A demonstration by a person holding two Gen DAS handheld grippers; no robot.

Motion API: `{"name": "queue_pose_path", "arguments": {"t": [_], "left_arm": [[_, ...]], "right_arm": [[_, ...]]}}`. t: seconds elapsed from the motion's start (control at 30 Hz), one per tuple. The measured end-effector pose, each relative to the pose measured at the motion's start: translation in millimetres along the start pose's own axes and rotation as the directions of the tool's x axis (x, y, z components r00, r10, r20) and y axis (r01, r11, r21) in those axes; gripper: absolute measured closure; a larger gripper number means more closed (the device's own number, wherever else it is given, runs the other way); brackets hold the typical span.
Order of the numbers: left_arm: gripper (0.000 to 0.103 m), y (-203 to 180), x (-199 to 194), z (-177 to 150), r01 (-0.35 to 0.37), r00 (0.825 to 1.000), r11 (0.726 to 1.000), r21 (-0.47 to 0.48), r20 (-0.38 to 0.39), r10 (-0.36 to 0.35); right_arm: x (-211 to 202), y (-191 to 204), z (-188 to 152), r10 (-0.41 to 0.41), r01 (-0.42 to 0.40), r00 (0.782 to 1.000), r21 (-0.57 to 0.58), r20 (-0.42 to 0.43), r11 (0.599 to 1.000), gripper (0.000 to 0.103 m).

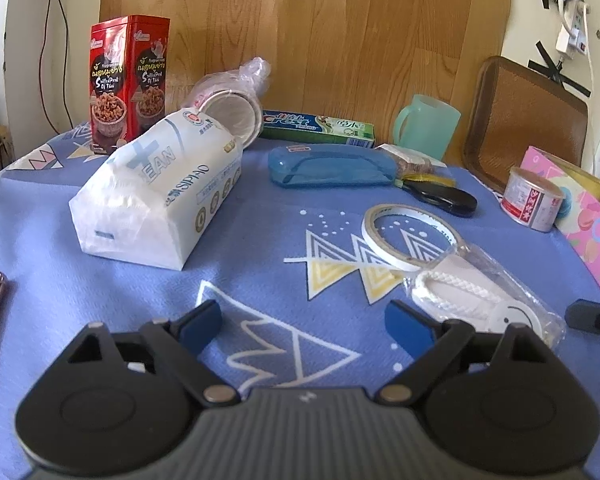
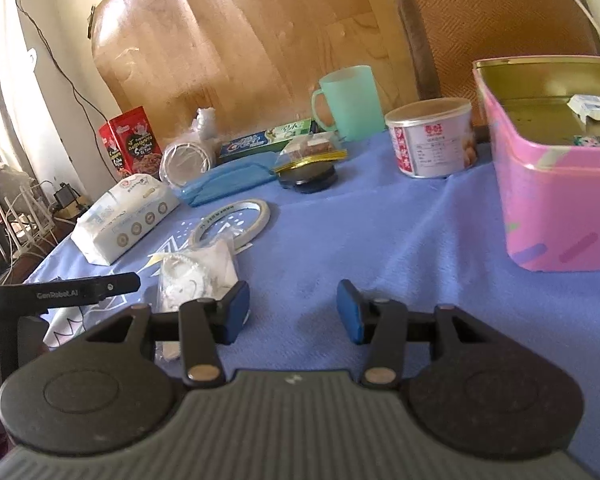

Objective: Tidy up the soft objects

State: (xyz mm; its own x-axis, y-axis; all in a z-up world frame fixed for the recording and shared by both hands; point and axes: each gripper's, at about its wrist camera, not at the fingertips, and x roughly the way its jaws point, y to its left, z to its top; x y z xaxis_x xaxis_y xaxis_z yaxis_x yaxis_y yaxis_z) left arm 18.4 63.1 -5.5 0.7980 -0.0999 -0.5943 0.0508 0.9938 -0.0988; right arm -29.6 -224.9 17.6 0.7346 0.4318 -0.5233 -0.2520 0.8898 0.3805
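Note:
A white tissue pack (image 1: 156, 188) lies on the blue cloth ahead and to the left of my left gripper (image 1: 302, 322), which is open and empty. A clear bag with a white rope item (image 1: 484, 296) lies just right of its right finger. In the right wrist view the same bag (image 2: 194, 276) lies by the left finger of my right gripper (image 2: 292, 308), open and empty above the cloth. The tissue pack (image 2: 124, 216) lies further left. The open pink tin (image 2: 556, 184) stands at the right with small items inside.
A tape ring (image 1: 412, 236), blue case (image 1: 332, 168), black round object (image 1: 444, 198), toothpaste box (image 1: 320, 128), green mug (image 1: 426, 126), red snack tin (image 1: 126, 80), bagged paper cups (image 1: 232, 108) and a food can (image 2: 434, 136) stand around. A wooden board and tray lean behind.

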Motion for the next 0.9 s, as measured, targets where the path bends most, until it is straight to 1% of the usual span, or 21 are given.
{"name": "queue_pose_path", "arguments": {"t": [0.3,0.9], "left_arm": [[0.010,4.6,-1.5,0.5,0.024,1.000,1.000,-0.014,0.013,-0.024],[0.010,5.2,-3.3,0.5,0.046,0.999,0.999,-0.018,0.020,-0.046]], "right_arm": [[-0.9,4.0,-1.8,0.001,-0.001,1.000,-0.009,0.007,1.000,0.051],[-0.2,4.6,-2.3,-0.005,0.005,1.000,-0.008,0.010,1.000,0.051]]}}
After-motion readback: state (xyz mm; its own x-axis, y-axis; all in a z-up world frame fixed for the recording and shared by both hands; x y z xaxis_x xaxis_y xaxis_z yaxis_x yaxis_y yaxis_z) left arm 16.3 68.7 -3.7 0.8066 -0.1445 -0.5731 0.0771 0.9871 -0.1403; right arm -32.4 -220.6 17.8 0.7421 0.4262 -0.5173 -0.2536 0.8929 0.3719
